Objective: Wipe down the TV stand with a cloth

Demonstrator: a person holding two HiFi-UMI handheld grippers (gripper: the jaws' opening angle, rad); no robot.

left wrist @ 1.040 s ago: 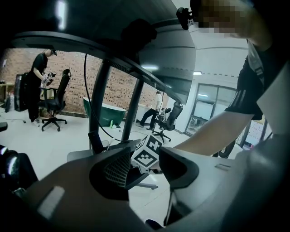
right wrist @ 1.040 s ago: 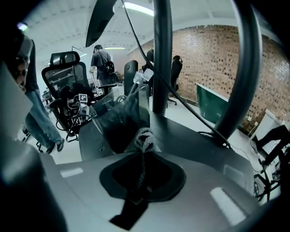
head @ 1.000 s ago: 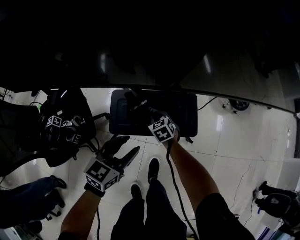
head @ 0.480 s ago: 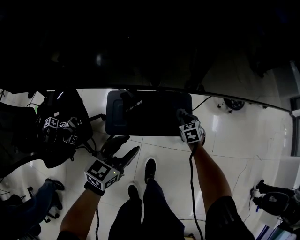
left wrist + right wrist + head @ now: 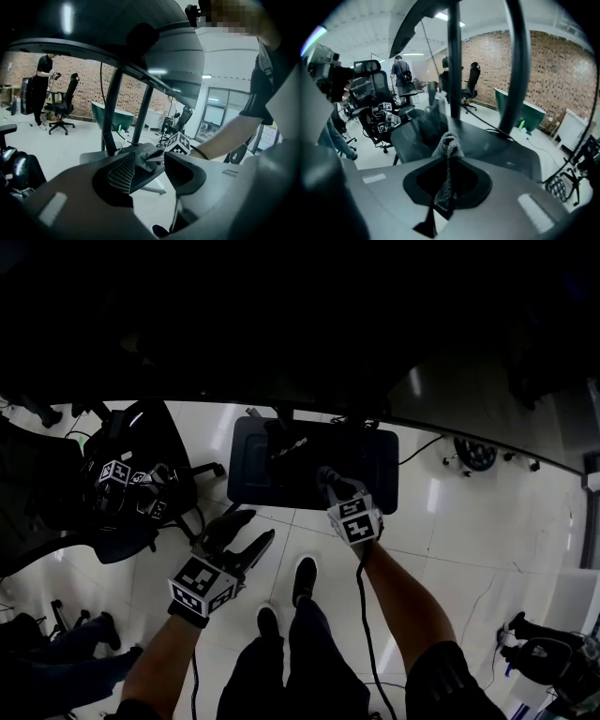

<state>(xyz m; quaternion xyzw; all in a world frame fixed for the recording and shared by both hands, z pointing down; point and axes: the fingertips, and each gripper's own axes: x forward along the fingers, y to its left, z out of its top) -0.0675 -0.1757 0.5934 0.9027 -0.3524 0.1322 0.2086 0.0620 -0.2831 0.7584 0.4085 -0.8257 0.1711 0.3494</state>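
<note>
I am pinching the cloth (image 5: pixel 448 142) in the right gripper (image 5: pixel 449 158) over the TV stand (image 5: pixel 258 470) for wiping, holding the left gripper (image 5: pixel 249 529) spread, clear of it.

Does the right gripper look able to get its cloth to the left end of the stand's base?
Probably yes. The right gripper, shut on the cloth, is over the base, whose left end looks bare. Only the upright posts stand near that path; it should pass in front of them.

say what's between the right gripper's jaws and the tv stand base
The cloth: the shut right gripper pinches it, and it sticks out toward the dark TV stand base. The right gripper view shows this best.
</note>
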